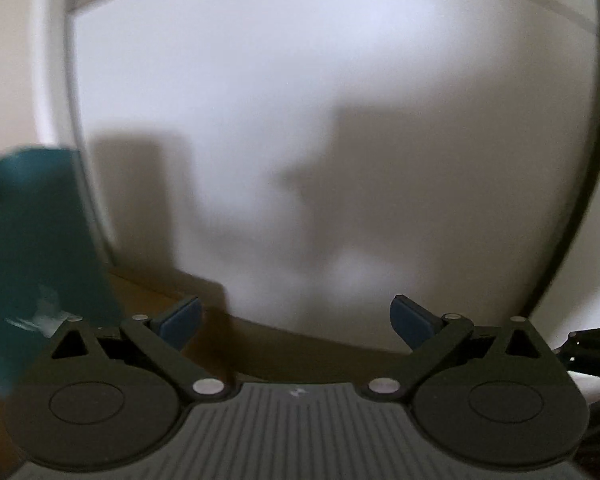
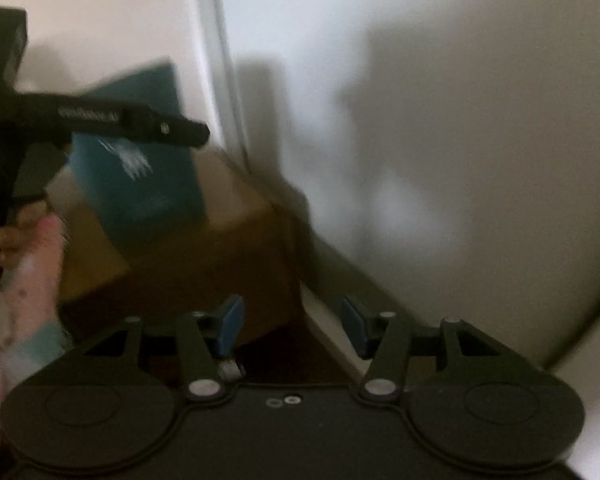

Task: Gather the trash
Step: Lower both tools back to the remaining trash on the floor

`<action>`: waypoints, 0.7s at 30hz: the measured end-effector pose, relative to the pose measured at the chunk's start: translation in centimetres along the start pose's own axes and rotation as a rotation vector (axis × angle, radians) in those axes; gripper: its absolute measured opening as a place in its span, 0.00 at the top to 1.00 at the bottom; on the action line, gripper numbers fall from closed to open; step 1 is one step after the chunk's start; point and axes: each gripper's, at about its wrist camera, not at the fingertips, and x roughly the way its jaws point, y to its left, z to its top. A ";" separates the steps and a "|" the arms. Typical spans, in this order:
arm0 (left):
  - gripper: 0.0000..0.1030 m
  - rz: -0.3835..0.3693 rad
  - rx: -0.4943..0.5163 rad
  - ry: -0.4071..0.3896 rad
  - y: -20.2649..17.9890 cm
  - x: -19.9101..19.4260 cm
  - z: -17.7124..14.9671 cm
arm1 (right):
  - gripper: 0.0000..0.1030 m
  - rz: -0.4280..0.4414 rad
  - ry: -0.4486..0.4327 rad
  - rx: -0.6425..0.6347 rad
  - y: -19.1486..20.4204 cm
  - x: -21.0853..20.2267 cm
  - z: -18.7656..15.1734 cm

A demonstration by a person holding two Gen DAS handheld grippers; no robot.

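Left hand-held gripper (image 1: 296,322) empty, teal box (image 1: 32,248) left

Teal box standing on a brown box by the wall

The only thing here that could be trash is 1 teal box (image 2: 140,148), and I cannot tell for sure that it is trash. It is flat and tall like a thin carton, with a white scribbly mark (image 2: 130,158) on its front and small pale print lower down. It stands up, tipped a little, on top of a brown cardboard box (image 2: 204,240), close to a white door frame (image 2: 224,80). Nothing is holding it. In the left wrist view the same teal box (image 1: 36,248) fills the left edge, blurry, with the white mark low on it.
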 end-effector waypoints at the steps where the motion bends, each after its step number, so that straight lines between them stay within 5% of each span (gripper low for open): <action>1: 0.02 -0.024 0.009 0.020 -0.9 1.6 -0.8 | 0.48 -0.010 0.022 0.014 -0.7 0.8 -1.1; 8: 0.02 -0.162 0.111 0.199 -6.2 13.2 -7.5 | 0.48 -0.125 0.184 0.185 -7.0 8.4 -9.9; 21: 0.02 -0.265 0.382 0.537 -12.1 32.5 -25.3 | 0.48 -0.089 0.581 0.240 -13.1 24.1 -24.6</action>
